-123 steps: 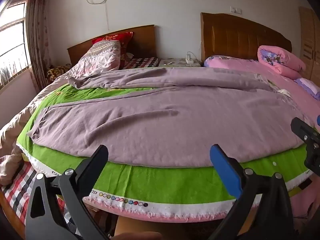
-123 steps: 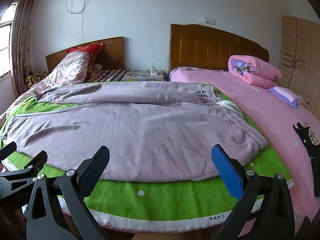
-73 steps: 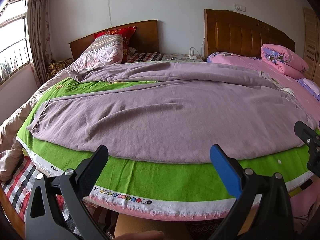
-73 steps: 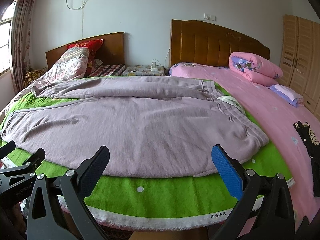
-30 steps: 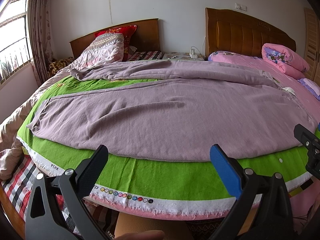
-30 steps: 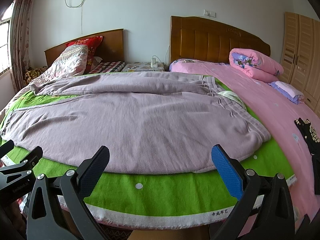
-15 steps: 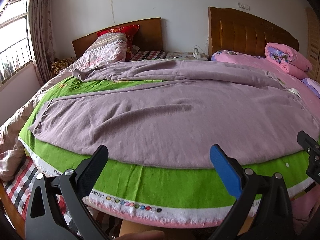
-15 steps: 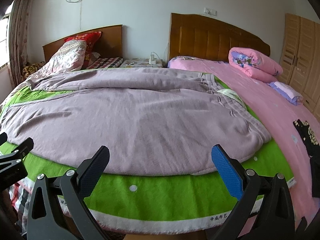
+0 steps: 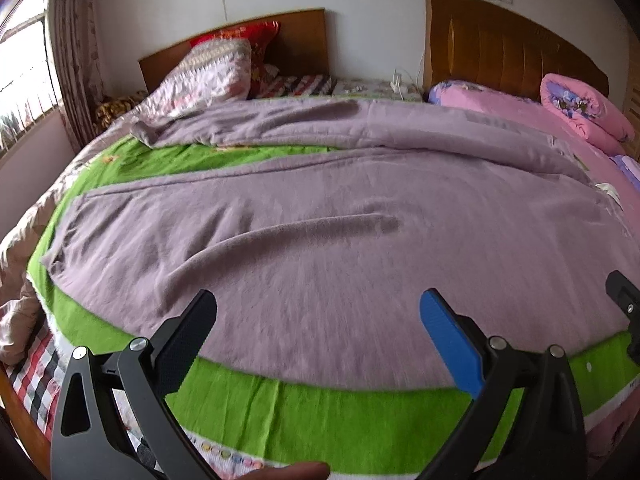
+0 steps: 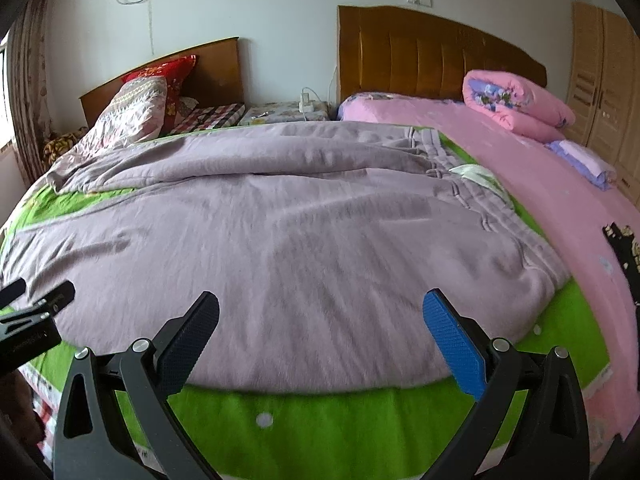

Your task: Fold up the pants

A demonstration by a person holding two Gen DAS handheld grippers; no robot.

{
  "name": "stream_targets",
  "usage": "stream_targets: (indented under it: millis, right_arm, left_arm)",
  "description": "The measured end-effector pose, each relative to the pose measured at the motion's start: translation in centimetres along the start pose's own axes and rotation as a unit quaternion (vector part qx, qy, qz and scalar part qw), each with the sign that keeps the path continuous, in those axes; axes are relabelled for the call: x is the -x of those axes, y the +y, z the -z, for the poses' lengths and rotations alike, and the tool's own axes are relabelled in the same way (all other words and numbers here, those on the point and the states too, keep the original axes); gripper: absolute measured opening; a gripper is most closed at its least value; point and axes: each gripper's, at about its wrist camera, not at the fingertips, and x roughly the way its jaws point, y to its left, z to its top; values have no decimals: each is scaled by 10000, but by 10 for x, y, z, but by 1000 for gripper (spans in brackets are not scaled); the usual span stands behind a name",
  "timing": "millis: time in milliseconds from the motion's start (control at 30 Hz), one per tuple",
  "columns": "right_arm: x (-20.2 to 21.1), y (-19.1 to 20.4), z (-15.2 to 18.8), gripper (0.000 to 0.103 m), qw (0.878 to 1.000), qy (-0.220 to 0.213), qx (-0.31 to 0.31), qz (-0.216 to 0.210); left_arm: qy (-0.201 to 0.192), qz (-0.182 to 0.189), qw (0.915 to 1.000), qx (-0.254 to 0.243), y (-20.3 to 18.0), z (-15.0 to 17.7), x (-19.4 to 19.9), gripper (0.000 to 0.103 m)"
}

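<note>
Soft, matt, slightly fuzzy mauve cloth is seen in the pants (image 9: 320, 240); the green blanket (image 10: 360, 420) beneath looks napped, the headboard (image 10: 432, 56) glossy wood.

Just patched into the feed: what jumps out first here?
The mauve pants fill the middle, spread flat across a bright green blanket on the bed, waistband to the right. Both tools, left and right, hover open over the near edge, holding nothing. A rolled pink quilt sits by the far right headboard.
</note>
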Motion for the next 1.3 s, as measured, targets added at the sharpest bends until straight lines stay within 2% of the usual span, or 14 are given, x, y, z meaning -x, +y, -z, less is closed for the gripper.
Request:
stream_targets:
  millis: [167, 400, 533, 667, 733, 767, 800, 833, 867, 933, 1100, 1167, 1267, 1300]
  right_arm:
    - [-18, -5, -20, 99, 9998, 86, -34, -183]
    - [-44, -19, -56, 98, 9964, 154, 394, -741]
    - [-69, -60, -104, 99, 9930, 318, -58, -1138]
    - [-80, -104, -167, 99, 9899, -217, -451, -1327]
    - [-95, -122, -205, 99, 9873, -804, -246, -1347]
    - [-111, -126, -219, 99, 9874, -768, -50, -1384]
    - [-128, -128, -228, 99, 9874, -598, 95, -1461]
    - [-154, -130, -239, 99, 9861, -261, 266, -1619]
    - [-178, -132, -248, 99, 9842, 91, 409, -1722]
    - [-233, -136, -262, 99, 9841, 648, 853, -1416]
    - [-332, -138, -277, 95, 9612, 1677, 1623, -1468]
    - [-352, -134, -274, 80, 9457, 2022, 1833, -1764]
    - [-351, -132, -273, 67, 9386, 1970, 1926, -2074]
    - [-347, -132, -272, 48, 9367, 1930, 1951, -2174]
  left_arm:
    - [173, 121, 9998, 71, 5, -17, -19, 102]
    - [234, -673, 9958, -569, 12, -54, -45, 102]
    - [680, -90, 9971, -318, 47, -89, -70, 101]
    - [47, 262, 9990, -357, 64, -138, -75, 101]
    - [-892, 442, 9940, -460, 65, -168, -73, 101]
    - [-1083, 575, 9911, -526, 64, -178, -76, 101]
    - [-1138, 805, 9881, -646, 61, -190, -84, 101]
    - [-926, 1049, 9864, -867, 57, -207, -104, 101]
    - [-742, 1085, 9857, -1058, 53, -219, -121, 101]
    - [-455, 956, 9846, -1389, 43, -247, -163, 101]
    - [530, 1537, 9712, -1741, 17, -292, -256, 98]
    - [649, 1699, 9643, -1923, 5, -301, -273, 97]
    - [744, 1996, 9497, -2296, -10, -308, -290, 96]
    - [757, 2128, 9435, -2425, -14, -308, -295, 96]
